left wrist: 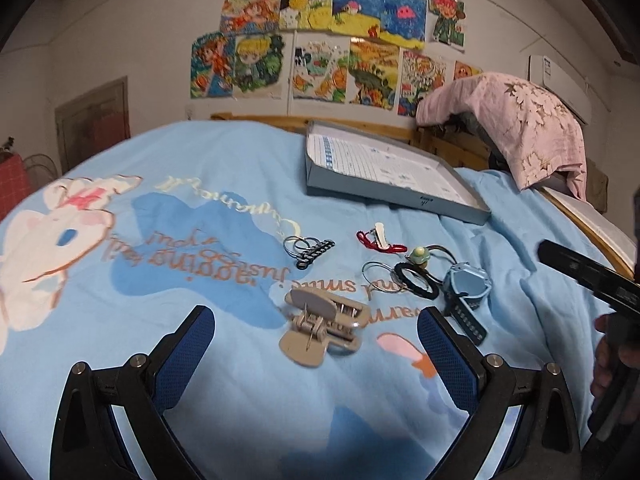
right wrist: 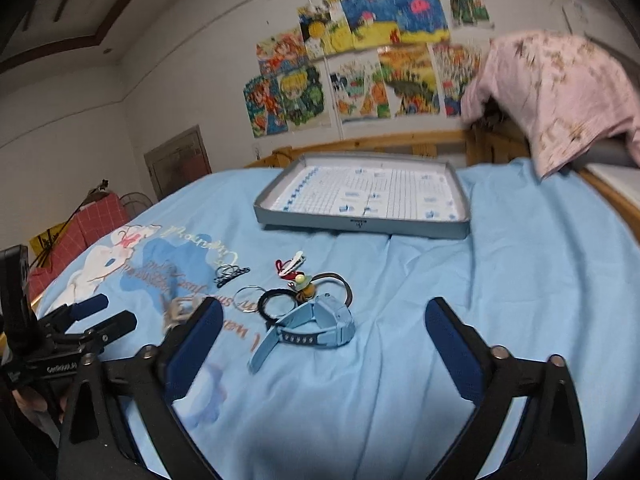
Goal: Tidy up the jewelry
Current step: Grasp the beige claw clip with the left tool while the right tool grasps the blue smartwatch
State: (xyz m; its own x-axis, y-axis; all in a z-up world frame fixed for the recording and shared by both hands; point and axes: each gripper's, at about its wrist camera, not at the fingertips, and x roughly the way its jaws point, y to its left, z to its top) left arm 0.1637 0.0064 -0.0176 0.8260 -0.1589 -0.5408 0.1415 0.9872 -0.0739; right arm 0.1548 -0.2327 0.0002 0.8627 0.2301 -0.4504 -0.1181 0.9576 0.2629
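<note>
Both tools hovering over the blue bedspread, nothing picked up yet. Left gripper spread wide, empty, lined up on the beige claw clip lying just ahead between its fingers. Further left toward the printed rabbit, a black comb clip with metal rings. Then the middle cluster: red cord with white clip, thin clear ring touching a black hair tie, a green-topped charm band. Right gripper also wide apart and empty, blue watch lying between its fingers on the sheet. Grey tray at the far edge by the headboard, seemingly nothing inside. Looks barely begun: every piece loose on the bed, all left to move
</note>
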